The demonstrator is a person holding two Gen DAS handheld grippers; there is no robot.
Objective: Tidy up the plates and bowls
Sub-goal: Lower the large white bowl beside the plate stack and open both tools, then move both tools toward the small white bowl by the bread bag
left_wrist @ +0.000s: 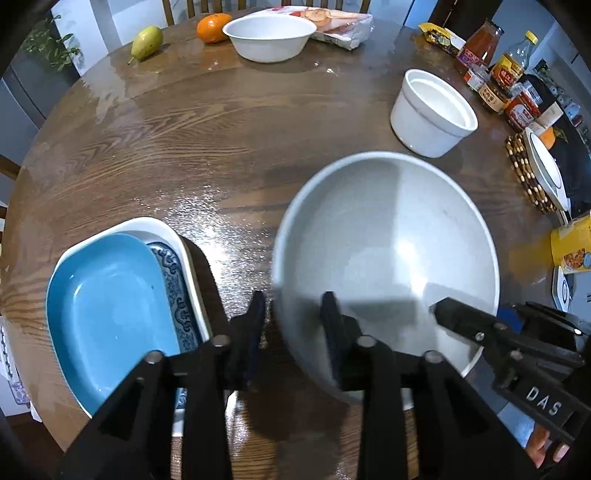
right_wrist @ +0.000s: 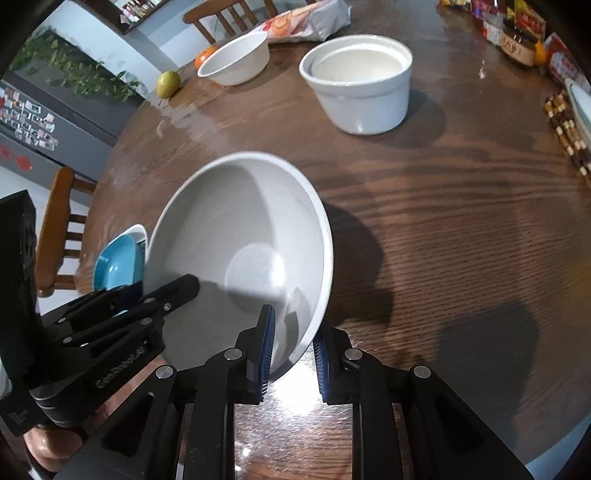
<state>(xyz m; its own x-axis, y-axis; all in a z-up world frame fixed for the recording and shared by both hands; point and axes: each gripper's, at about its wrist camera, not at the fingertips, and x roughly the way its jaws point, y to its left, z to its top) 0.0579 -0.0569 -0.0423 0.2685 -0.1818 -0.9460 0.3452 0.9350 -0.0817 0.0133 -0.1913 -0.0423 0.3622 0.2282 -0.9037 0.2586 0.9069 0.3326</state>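
A large pale grey bowl (left_wrist: pixel 384 240) (right_wrist: pixel 240 229) is tilted over the round wooden table (left_wrist: pixel 184 140), and its near edge is blurred in the left wrist view. My left gripper (left_wrist: pixel 293 299) straddles its left rim, one finger outside and one inside, with gaps beside the wall. My right gripper (right_wrist: pixel 293 321) straddles the right rim; its inner pad stands clear of the wall. Each gripper also shows in the other view: the right gripper (left_wrist: pixel 454 314) and the left gripper (right_wrist: pixel 184 284). A blue plate (left_wrist: pixel 107 310) lies in a white dish with a blue pattern (left_wrist: pixel 147 223) at the near left.
A white straight-sided pot (left_wrist: pixel 432 114) (right_wrist: pixel 358 81) stands beyond the bowl. At the far edge are a shallow white bowl (left_wrist: pixel 269 37), an orange (left_wrist: pixel 212 27), a pear (left_wrist: pixel 147 42) and a snack bag (left_wrist: pixel 340 26). Jars and bottles (left_wrist: pixel 495 81) and a beaded trivet (left_wrist: pixel 528 177) with a plate line the right.
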